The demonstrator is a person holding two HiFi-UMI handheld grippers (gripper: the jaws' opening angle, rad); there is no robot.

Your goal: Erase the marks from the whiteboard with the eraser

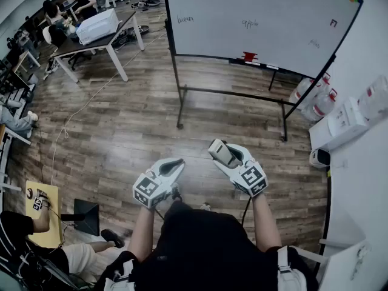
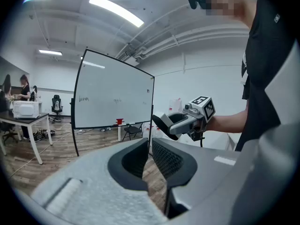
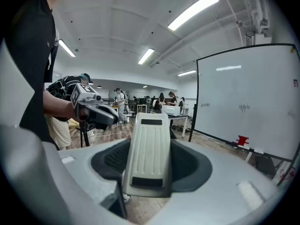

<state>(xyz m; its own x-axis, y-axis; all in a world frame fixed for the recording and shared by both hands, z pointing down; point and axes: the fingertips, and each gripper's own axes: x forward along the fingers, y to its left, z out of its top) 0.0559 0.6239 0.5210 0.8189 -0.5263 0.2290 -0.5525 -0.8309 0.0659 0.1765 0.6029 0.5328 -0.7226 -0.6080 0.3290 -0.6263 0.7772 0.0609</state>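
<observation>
Eraser (image 1: 222,153) is clamped between the jaws of the right gripper (image 3: 150,159), well apart from the whiteboard (image 1: 260,5). Left gripper (image 1: 174,165) has its jaws together with nothing in them. We judge this the approach step: the written marks (image 1: 249,23) are untouched. Next we must walk up and lay the eraser flat on the board. A red object (image 1: 249,56) sits on the tray, and bottles (image 1: 315,99) crowd the stand's right leg.

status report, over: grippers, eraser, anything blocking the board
Right gripper shut on the eraser; left gripper shut, empty. Whiteboard ahead across the floor, marks on it, eraser not yet at it. Nothing seen in the way.
</observation>
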